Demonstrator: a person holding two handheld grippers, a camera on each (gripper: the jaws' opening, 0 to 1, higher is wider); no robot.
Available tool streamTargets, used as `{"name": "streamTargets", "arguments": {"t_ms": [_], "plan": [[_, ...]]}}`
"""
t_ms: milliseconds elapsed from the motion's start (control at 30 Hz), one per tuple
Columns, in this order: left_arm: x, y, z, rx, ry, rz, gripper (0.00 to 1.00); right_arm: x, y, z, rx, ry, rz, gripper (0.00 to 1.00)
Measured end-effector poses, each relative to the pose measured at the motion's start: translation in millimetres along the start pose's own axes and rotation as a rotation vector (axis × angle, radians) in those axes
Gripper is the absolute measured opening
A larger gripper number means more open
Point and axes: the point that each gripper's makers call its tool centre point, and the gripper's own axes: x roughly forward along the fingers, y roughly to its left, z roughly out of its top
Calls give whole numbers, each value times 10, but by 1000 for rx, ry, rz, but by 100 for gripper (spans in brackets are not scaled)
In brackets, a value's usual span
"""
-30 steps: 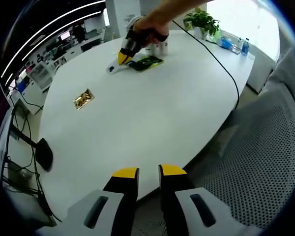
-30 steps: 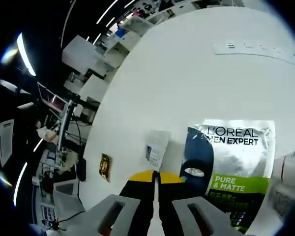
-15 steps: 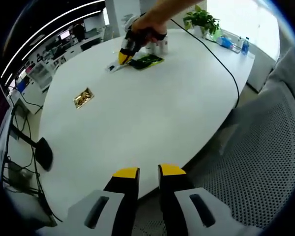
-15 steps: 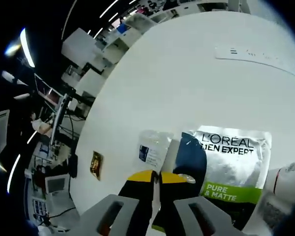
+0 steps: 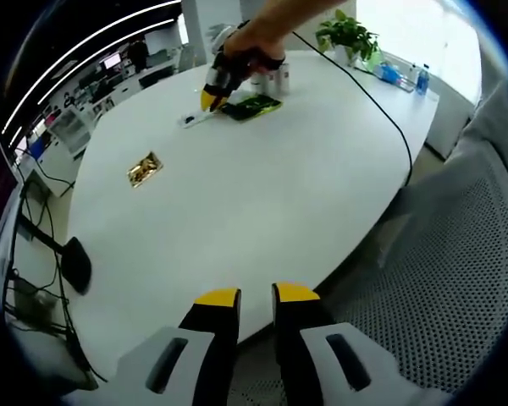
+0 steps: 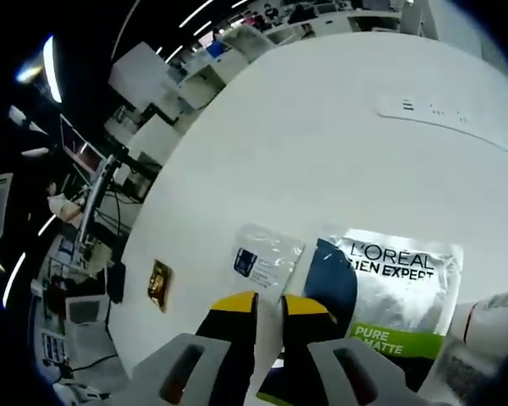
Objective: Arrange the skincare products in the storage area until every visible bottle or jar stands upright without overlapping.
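On the white table [image 6: 339, 152], the right gripper [image 6: 270, 302] hovers with jaws narrowly parted and empty over a clear sachet [image 6: 267, 258] beside the L'Oréal pouch [image 6: 398, 292]. The left gripper [image 5: 256, 295], slightly open and empty, sits at the table's near edge.

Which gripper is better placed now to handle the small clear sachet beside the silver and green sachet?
Right. The right gripper hovers directly over the small clear sachet. The left gripper sits at the near edge of the white table, far away.
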Motion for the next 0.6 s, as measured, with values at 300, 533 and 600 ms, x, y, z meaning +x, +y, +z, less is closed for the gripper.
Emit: {"name": "streamTargets", "arguments": {"t_ms": [300, 533, 600], "plan": [[0, -1, -1, 6, 1, 0, 11, 73, 112, 180, -406, -23, -81, 14], [3, 8, -15, 5, 6, 2, 11, 210, 199, 245, -686, 24, -128, 6], [4, 5, -17, 6, 7, 1, 11, 250, 209, 249, -696, 26, -122, 2]]}}
